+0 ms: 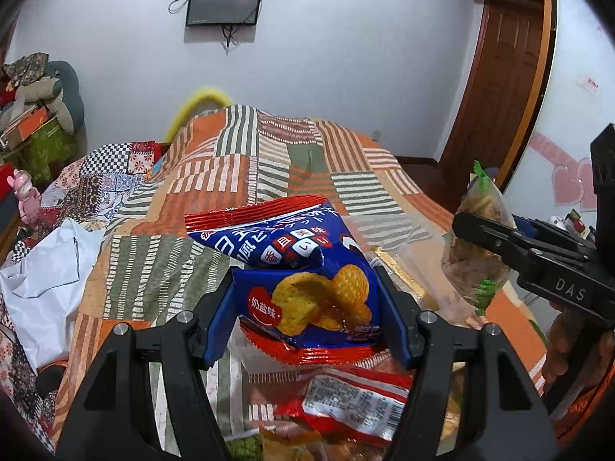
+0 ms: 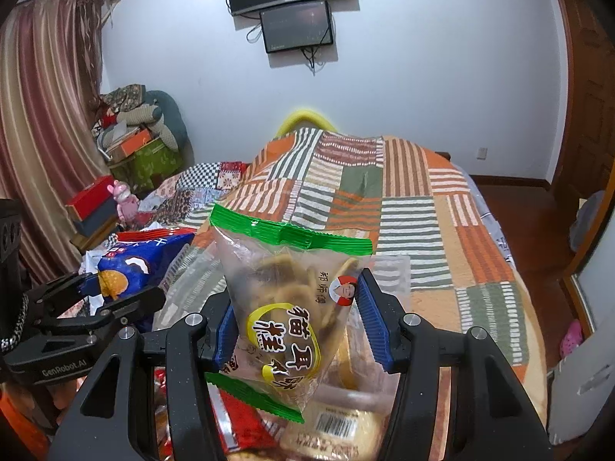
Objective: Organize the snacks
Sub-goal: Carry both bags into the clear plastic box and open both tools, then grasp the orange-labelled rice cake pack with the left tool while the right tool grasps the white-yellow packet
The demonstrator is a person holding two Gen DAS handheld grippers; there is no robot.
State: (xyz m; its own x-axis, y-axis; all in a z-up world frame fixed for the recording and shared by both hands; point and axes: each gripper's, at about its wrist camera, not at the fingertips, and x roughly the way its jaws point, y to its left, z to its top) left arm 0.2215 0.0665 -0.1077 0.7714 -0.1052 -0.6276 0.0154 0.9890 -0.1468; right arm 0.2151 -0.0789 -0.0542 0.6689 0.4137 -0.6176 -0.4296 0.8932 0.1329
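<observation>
Keep left gripper [image 1: 307, 307] clamped on blue cracker bag [image 1: 303, 269], right gripper [image 2: 294, 326] on green-sealed snack bag [image 2: 288, 299]; carry level toward twelve o'clock.

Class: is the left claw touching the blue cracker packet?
Touching: the left wrist view shows the left claw with both blue pads pressed against the blue cracker packet.

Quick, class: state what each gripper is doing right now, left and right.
Left gripper: shut on the blue cracker packet.
Right gripper: shut on the clear green-edged snack bag.
</observation>
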